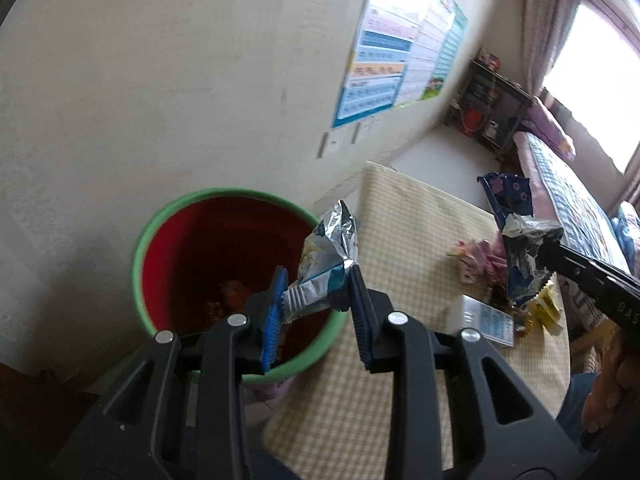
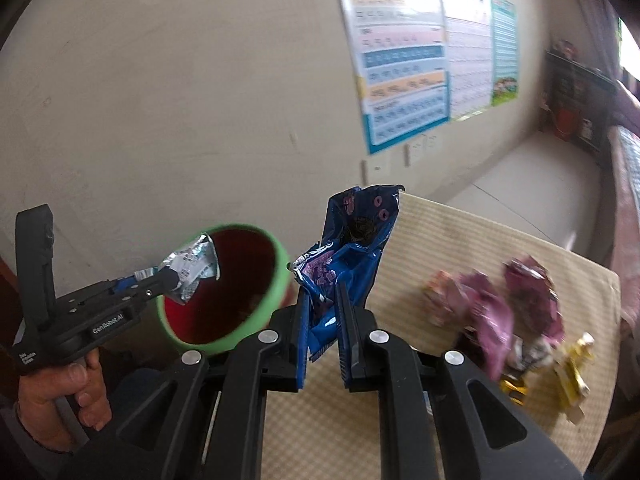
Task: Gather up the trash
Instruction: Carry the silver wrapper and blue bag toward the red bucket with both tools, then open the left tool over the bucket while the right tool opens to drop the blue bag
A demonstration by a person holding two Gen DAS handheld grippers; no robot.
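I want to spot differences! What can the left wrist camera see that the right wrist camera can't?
Only the left wrist view shows a white and blue box on the table and the bed.

Only the right wrist view shows the hand that grips the left gripper.

Both show the bin, the silver wrapper clamped in the left gripper, the blue bag clamped in the right gripper, the wrapper pile and the posters.

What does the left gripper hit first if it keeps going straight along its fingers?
Probably the bin: the left gripper, shut on a silver wrapper, points down toward the red inside of the green-rimmed bin, near its table-side rim. Depth is unclear, so it could clip that rim.
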